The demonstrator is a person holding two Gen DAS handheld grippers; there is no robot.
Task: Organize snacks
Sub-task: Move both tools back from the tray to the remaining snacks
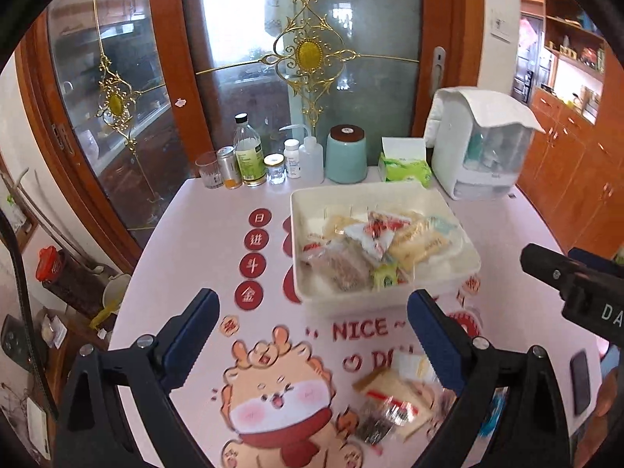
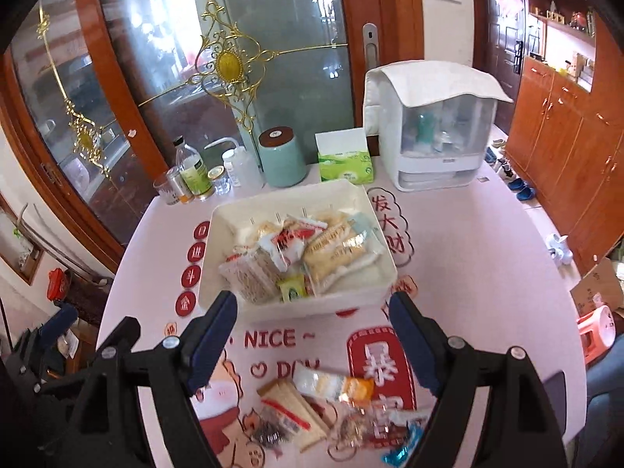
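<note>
A white tray (image 1: 460,234) (image 2: 374,218) stands mid-table and holds several wrapped snack packets (image 1: 374,249) (image 2: 296,253). Loose snack packets (image 1: 394,401) (image 2: 312,409) lie on the near part of the table, in front of the tray. My left gripper (image 1: 312,327) is open and empty, above the table left of the loose pile. My right gripper (image 2: 312,331) is open and empty, hovering over the loose packets just short of the tray; its body shows at the right edge of the left wrist view (image 1: 573,284).
The round table has a pink printed cover (image 1: 202,234) (image 2: 487,273). Along its back edge stand bottles and a glass (image 1: 249,156), a teal canister (image 1: 346,154) (image 2: 282,156), a green tissue box (image 1: 405,163) (image 2: 345,163) and a white dispenser box (image 1: 483,144) (image 2: 433,124). Glass doors stand behind; wooden cabinets at right.
</note>
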